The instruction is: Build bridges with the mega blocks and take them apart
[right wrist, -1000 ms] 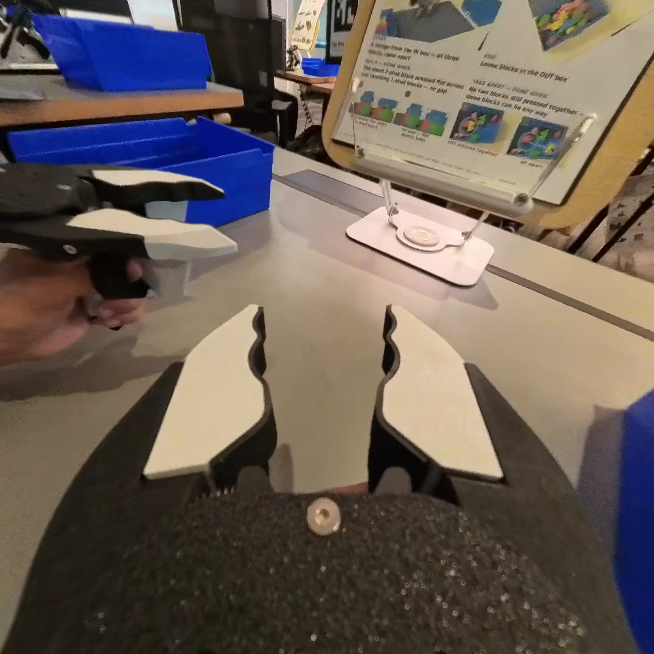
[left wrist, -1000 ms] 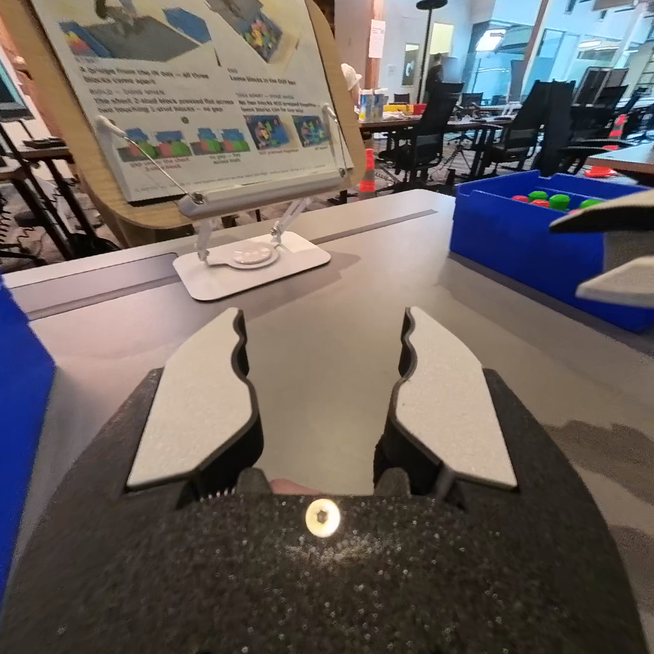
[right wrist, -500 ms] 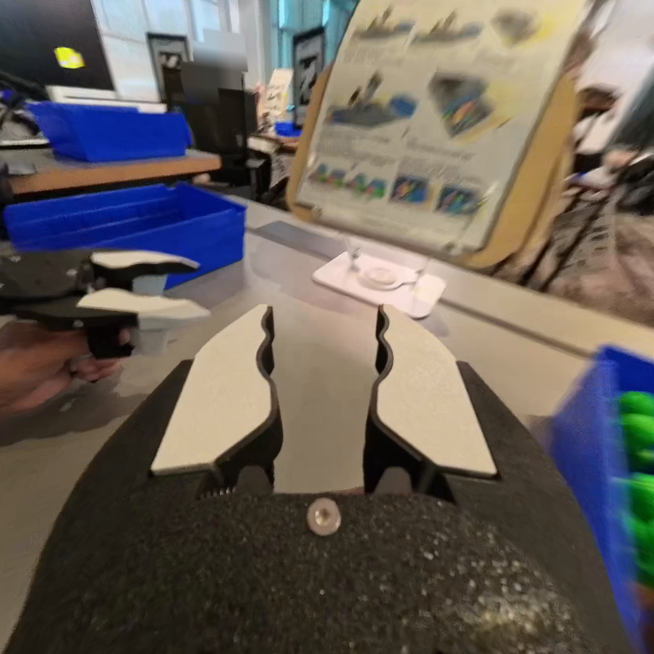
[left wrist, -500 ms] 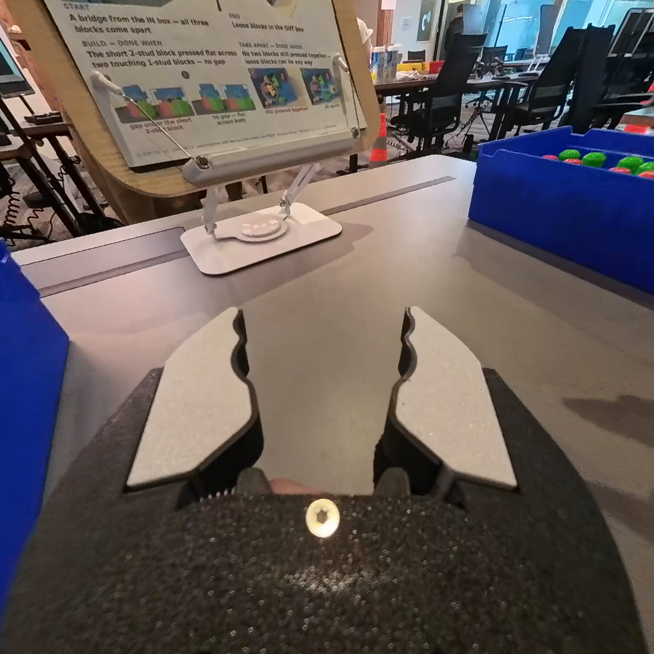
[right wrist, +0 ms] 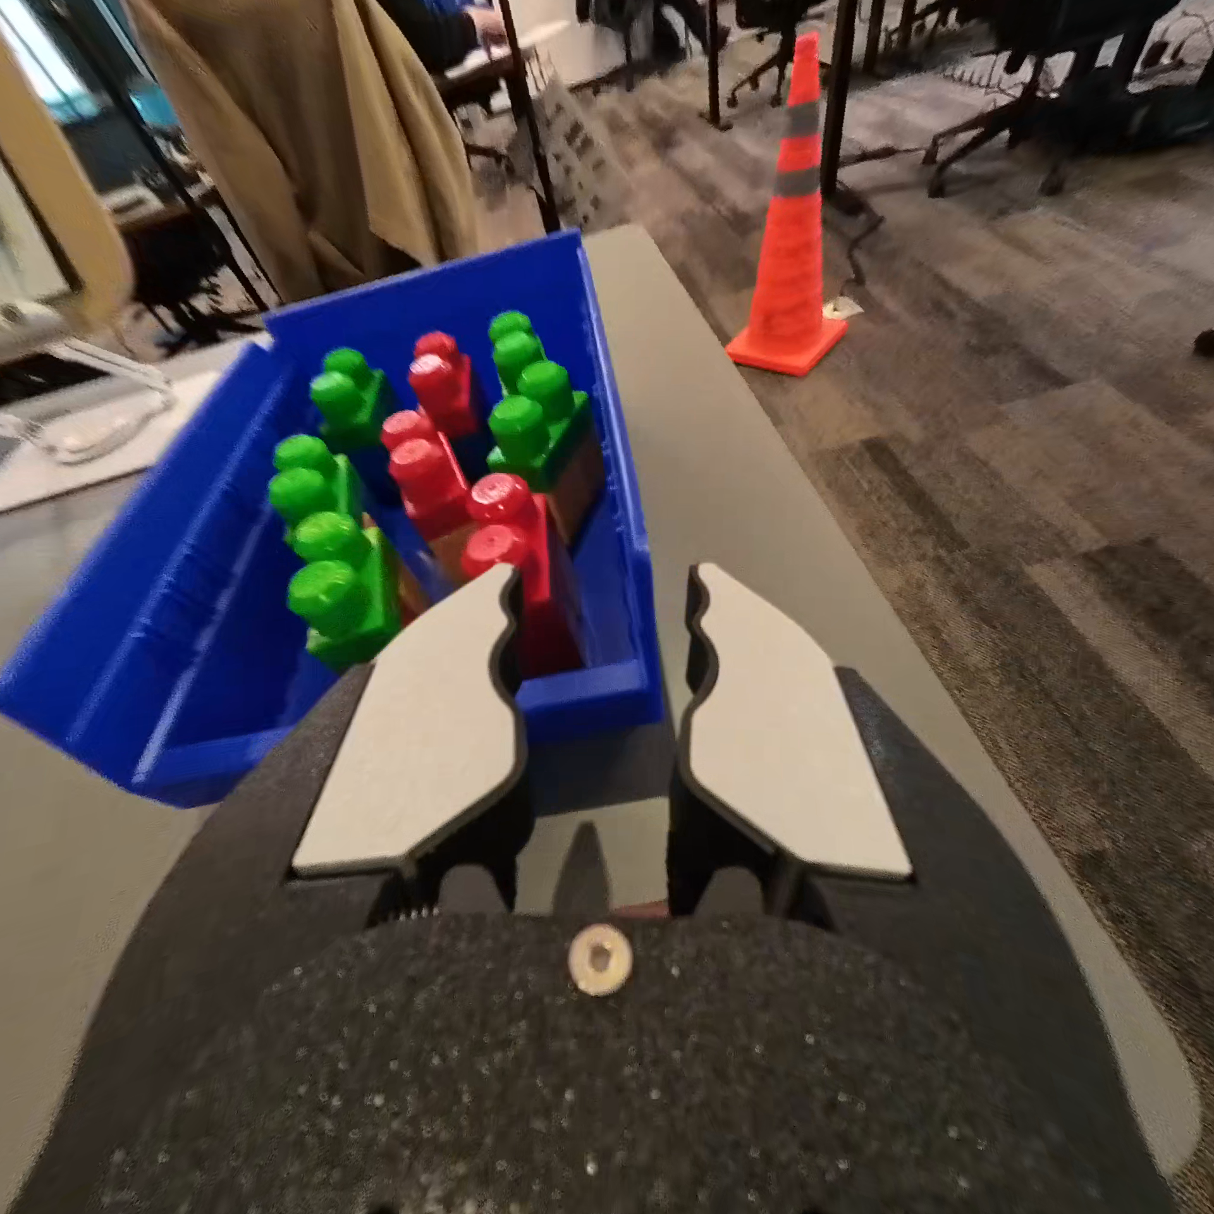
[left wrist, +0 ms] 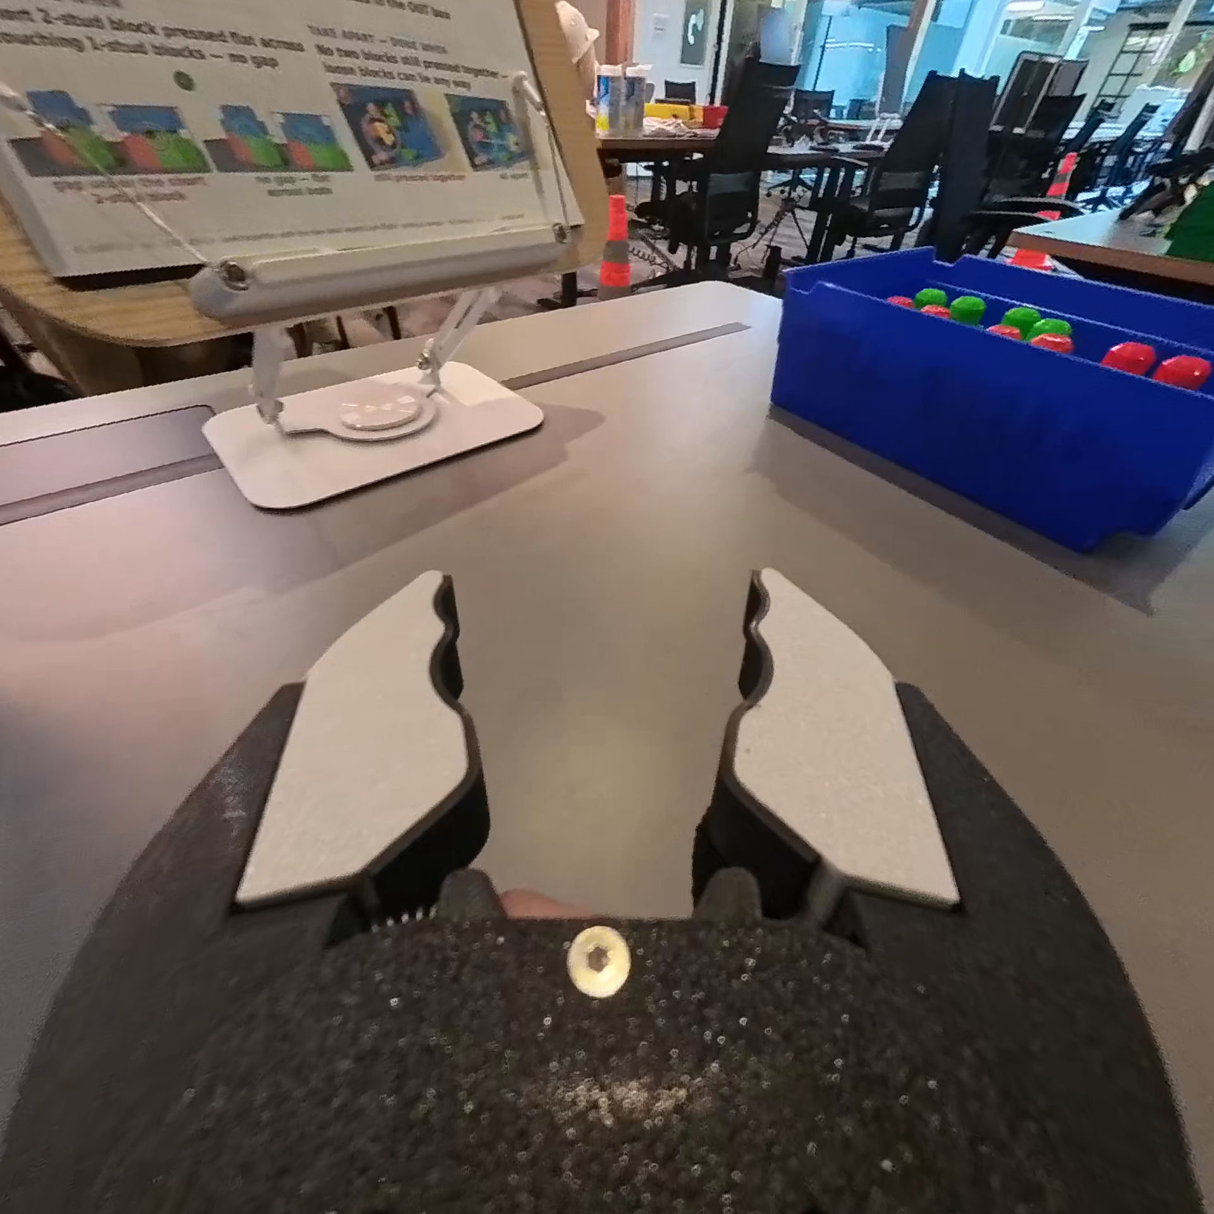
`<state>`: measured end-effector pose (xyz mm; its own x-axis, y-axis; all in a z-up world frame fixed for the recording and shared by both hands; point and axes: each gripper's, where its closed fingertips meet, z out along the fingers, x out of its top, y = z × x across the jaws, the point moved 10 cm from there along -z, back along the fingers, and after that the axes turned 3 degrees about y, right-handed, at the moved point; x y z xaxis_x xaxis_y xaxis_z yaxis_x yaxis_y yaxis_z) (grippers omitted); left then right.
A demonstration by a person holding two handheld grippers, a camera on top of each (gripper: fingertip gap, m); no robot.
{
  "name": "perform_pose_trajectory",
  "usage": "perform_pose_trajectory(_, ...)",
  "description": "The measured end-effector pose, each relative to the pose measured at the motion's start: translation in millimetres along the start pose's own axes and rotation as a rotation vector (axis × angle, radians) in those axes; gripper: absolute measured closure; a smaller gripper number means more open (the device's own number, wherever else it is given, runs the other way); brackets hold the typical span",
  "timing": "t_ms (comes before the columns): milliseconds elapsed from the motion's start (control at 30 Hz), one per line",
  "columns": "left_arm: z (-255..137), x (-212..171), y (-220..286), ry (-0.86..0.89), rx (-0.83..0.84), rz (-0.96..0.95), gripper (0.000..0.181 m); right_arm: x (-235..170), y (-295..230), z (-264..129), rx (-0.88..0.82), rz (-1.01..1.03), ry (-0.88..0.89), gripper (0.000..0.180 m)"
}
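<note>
At twelve o'clock of the right gripper, jaws parted and empty: blue bin of red and green mega blocks. Left gripper wide, empty. Blocks likely light, rigid, slick; pinch flat sides below studs.

Instruction sheet on white stand, grey table — orange cone on carpet, office chairs bkgd.

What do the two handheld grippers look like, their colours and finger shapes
Both match. The left gripper and right gripper each have a black, speckled, grainy body with a silver hex screw at the centre. Each carries two flat, light grey fingers with black edging and wavy, notched inner edges tapering to tips. No cables or sleeves are visible.
</note>
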<state>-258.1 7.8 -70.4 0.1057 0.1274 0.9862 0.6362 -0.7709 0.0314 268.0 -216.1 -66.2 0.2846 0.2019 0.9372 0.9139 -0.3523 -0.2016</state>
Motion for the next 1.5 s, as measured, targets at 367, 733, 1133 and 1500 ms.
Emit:
perform_pose_trajectory(367,37,-1,92,-0.097,-0.179,0.032,0.097,-15,-38,21,0.097,0.066,-0.094,0.150)
perform_pose_trajectory(733,173,20,211,-0.211,-0.016,0.032,0.118,-26,-58,37,-0.066,0.077,-0.028,0.172)
perform_pose_trajectory(1133,147,22,195,-0.186,0.154,-0.009,0.175,-31,-100,28,-0.022,0.061,0.056,0.176)
perform_pose_trajectory(1500,-2,10,114,-0.108,0.396,-0.085,0.174,-48,-243,5,0.254,-0.059,0.037,0.176)
